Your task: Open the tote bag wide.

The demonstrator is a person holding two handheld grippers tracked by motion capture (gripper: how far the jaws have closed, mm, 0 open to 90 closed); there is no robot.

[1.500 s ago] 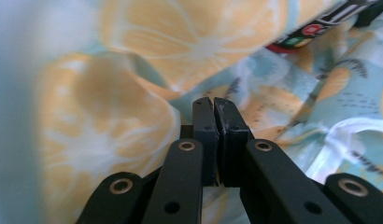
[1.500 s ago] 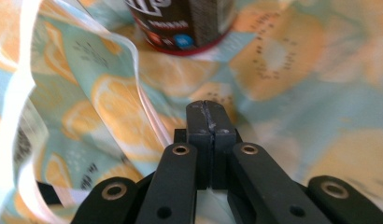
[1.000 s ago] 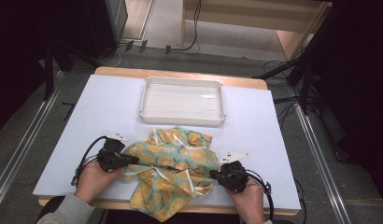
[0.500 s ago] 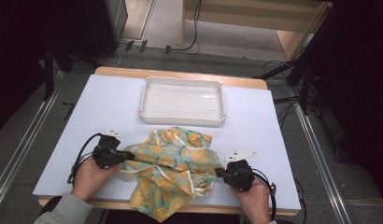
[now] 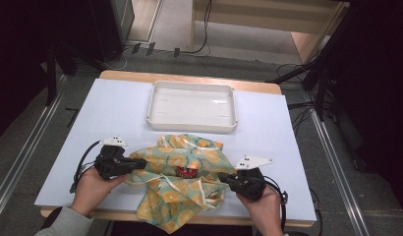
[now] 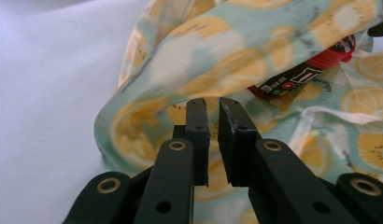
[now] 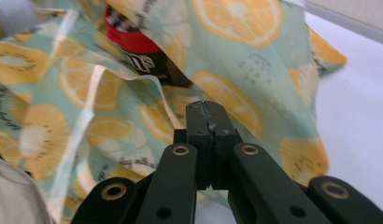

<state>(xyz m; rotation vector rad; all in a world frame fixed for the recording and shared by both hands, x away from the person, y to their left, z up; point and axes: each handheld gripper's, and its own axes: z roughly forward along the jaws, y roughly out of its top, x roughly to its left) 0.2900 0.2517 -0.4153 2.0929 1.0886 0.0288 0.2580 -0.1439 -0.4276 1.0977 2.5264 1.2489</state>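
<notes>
Cloth (image 5: pixel 182 184): soft, light, floppy; grab edges.
Left tool (image 6: pixel 213 109): slightly parted, nearing the fold ahead.
Right tool (image 7: pixel 209 112): pinching cloth.

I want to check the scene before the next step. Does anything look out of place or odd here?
Yes. The cloth lies crumpled, and its near edge hangs over the table edge. A red-capped bottle lies half buried in its folds. The white tray behind sits straight.
</notes>
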